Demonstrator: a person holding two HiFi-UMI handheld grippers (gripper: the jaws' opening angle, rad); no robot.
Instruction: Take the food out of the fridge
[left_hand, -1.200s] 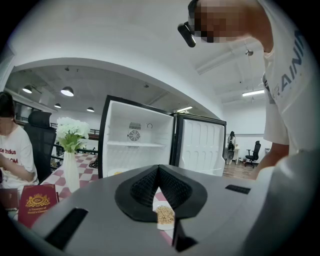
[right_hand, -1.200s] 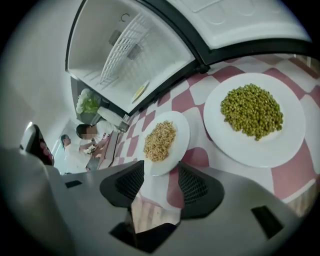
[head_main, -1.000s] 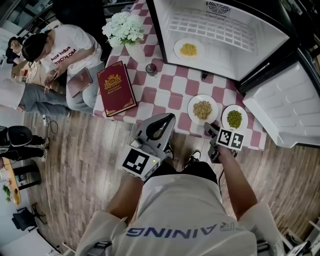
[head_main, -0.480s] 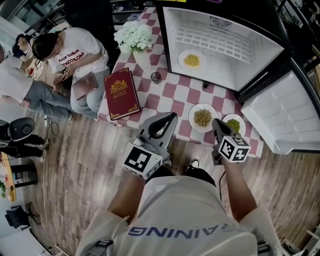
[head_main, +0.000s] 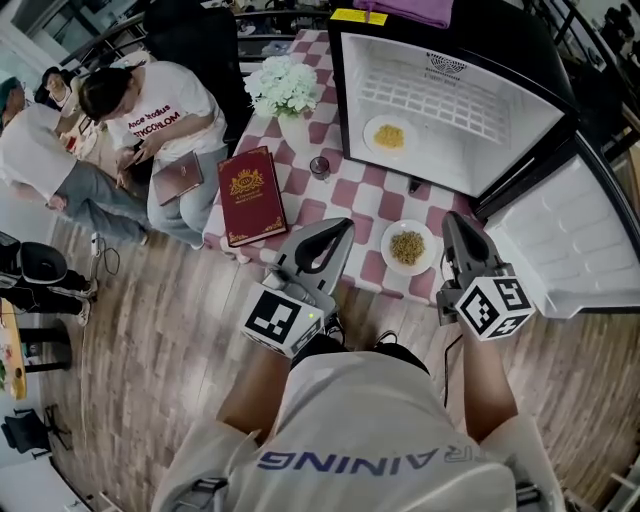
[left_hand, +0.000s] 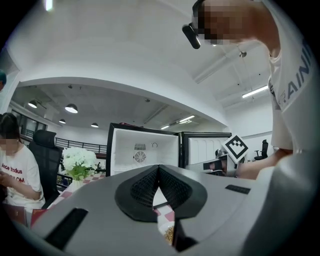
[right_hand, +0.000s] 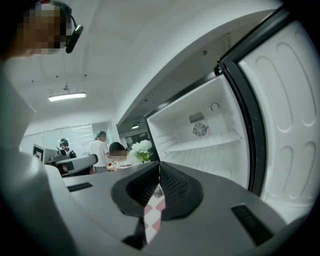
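The open fridge (head_main: 470, 120) stands on the checked table (head_main: 350, 195), and a plate of yellow food (head_main: 389, 136) lies on its floor. A plate of tan grains (head_main: 407, 247) sits on the table in front of the fridge, between my two grippers. My right gripper (head_main: 455, 222) is raised above the table's front right part, shut and empty, and it hides whatever lies under it. My left gripper (head_main: 338, 230) hovers over the table's front edge, also shut and empty. In the left gripper view the fridge (left_hand: 142, 150) is straight ahead.
The fridge door (head_main: 560, 240) swings open to the right. A red book (head_main: 246, 195), a vase of white flowers (head_main: 285, 95) and a small glass (head_main: 320, 166) are on the table's left half. People (head_main: 150, 130) sit on the floor to the left of the table.
My right gripper has left the plate of green food on the table, shut and risen, and now covers that plate. The left gripper has risen a little.
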